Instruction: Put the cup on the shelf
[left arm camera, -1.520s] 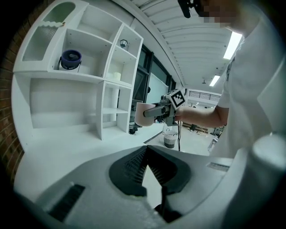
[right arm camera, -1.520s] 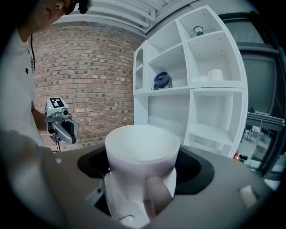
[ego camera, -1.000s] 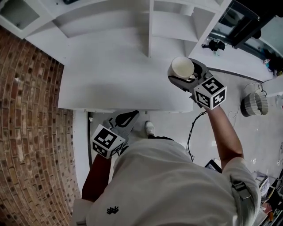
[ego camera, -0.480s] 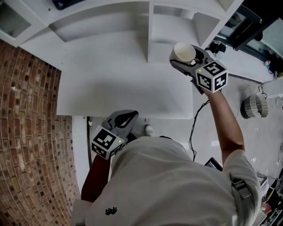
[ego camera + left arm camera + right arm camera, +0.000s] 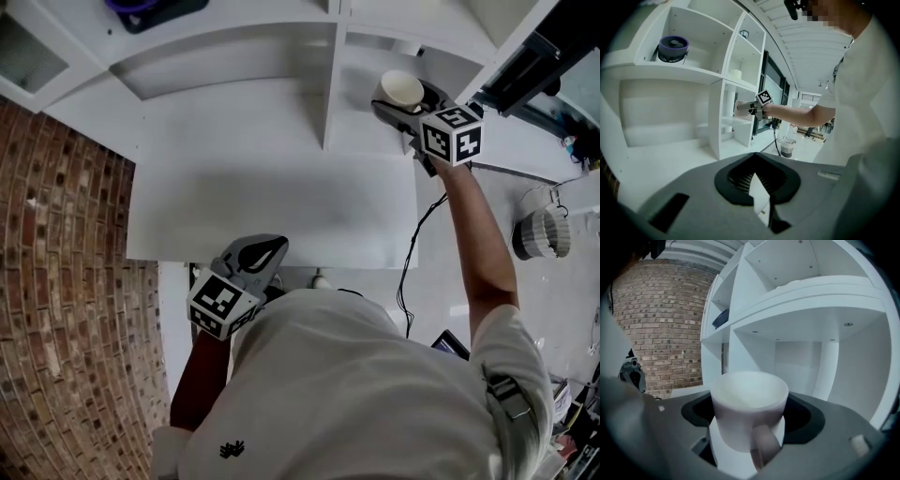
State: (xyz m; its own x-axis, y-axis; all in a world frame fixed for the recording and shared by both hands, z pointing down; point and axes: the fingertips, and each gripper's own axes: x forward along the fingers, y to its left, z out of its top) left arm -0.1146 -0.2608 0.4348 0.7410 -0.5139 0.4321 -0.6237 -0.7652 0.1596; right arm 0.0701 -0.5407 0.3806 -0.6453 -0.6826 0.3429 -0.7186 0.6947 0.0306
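Note:
A white cup (image 5: 401, 90) (image 5: 749, 408) with a handle is held upright in my right gripper (image 5: 405, 103) (image 5: 749, 437), which is shut on it. The arm is stretched forward so the cup hangs inside the lower right compartment of the white shelf unit (image 5: 330, 84) (image 5: 806, 301), above its floor. The left gripper view shows that arm and cup (image 5: 743, 107) far off at the shelf. My left gripper (image 5: 262, 255) (image 5: 760, 199) is held low near my body, below the counter edge, jaws together with nothing between them.
A white counter top (image 5: 272, 197) lies in front of the shelf. A dark purple round container (image 5: 141, 11) (image 5: 673, 49) sits on an upper shelf at left. A brick wall (image 5: 66, 281) runs along the left. A ribbed white bin (image 5: 540, 232) and a cable lie on the floor at right.
My right gripper has carried the cup forward and up, from over the counter's right edge into the lower right shelf compartment. The left gripper has barely shifted.

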